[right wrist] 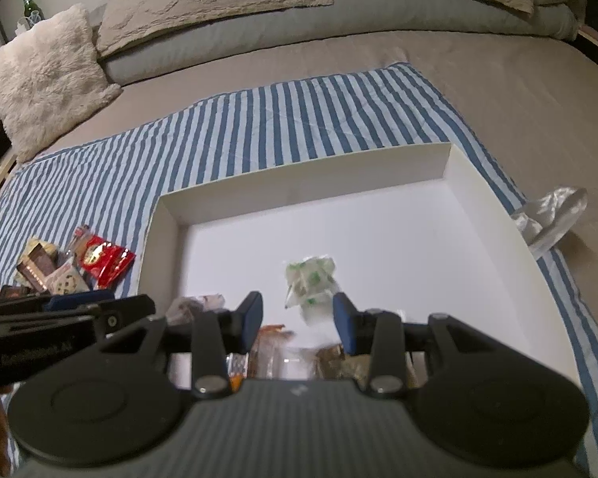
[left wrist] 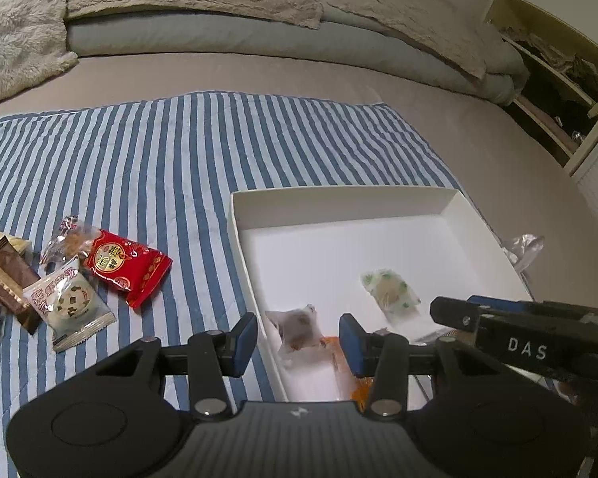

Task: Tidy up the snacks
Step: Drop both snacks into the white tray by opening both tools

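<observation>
Remaining loose snacks sit in a small pile on the striped cloth (left wrist: pixel 147 151), left of the white box (left wrist: pixel 378 193): red packet (left wrist: pixel 126 269), cookie packet (left wrist: pixel 69 300) touching its near-left corner, brown bar (left wrist: pixel 8 283) further left, clear-wrapped piece (left wrist: pixel 69 239) just behind. Red packet's long axis runs diagonally, far-left to near-right, its near end angled toward the box wall.

Already inside the box: green-patterned packet (right wrist: pixel 309 279) mid-floor, greyish wrapped piece (left wrist: pixel 299 328) by the left wall, a few orange/brown wrappers at the near edge.

Left gripper (left wrist: pixel 298 344) hangs over the box's near-left corner, jaws parted, nothing between the pads; greyish piece lies below the gap, not pinched. Right gripper (right wrist: pixel 298 324) is over the box's near middle, jaws also apart and empty, green packet just beyond its tips.

Judgement: pile lies to the left of both, so the left gripper is nearer; likely next pick is the red packet, closest to the box. Pinching across its short width needs some wrist roll.
</observation>
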### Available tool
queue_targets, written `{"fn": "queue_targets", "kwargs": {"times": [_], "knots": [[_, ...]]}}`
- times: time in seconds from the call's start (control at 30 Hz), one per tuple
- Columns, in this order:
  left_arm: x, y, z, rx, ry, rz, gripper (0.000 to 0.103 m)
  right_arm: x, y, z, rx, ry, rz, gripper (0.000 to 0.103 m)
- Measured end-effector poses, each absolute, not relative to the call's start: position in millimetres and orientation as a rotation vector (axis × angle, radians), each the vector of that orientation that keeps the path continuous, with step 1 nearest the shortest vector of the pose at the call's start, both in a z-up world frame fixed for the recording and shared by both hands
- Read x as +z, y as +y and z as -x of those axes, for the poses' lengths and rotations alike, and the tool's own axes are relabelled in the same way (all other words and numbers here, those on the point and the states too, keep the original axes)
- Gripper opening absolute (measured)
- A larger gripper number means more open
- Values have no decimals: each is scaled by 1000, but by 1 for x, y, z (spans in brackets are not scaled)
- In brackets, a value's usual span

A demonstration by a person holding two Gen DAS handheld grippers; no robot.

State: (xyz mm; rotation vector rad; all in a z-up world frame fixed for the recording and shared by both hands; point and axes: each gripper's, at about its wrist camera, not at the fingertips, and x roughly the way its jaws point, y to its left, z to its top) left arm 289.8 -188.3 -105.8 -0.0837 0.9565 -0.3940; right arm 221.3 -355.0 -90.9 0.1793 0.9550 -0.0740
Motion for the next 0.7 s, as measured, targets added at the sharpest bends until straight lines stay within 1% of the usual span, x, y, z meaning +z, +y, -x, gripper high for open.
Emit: {"fn": "queue_targets", "kwargs": {"times": [0.1,0.17,0.23,0.3,0.37,0.4,0.5,0.6,0.7], "knots": [[-102,-190,-284,-398,957,71,47,-87,-356,-218,-77,955,-177,46],[-100,-190,-281,-401,957,66,47,-84,-356,-213,-78,954,-172,49],[-98,-191,-277,-401,958,59,47,-81,-357,-208,-79,952,-167,58],[-96,-190,-274,-397,961,53,48,-78,-357,-203,-82,951,-157,63],[-94,-187,-271,-389,964,50,53,-75,-358,-199,-86,949,-152,66],[-94,-186,-270,-387,964,49,58,-73,-358,-197,-86,949,-150,69],[-91,-182,-267,-382,962,46,65,-70,-360,-190,-90,946,-142,76],[-88,-178,-263,-379,958,46,78,-67,-361,-185,-94,942,-134,82],[-85,-174,-259,-377,957,36,82,-64,-362,-181,-101,936,-129,85]]}}
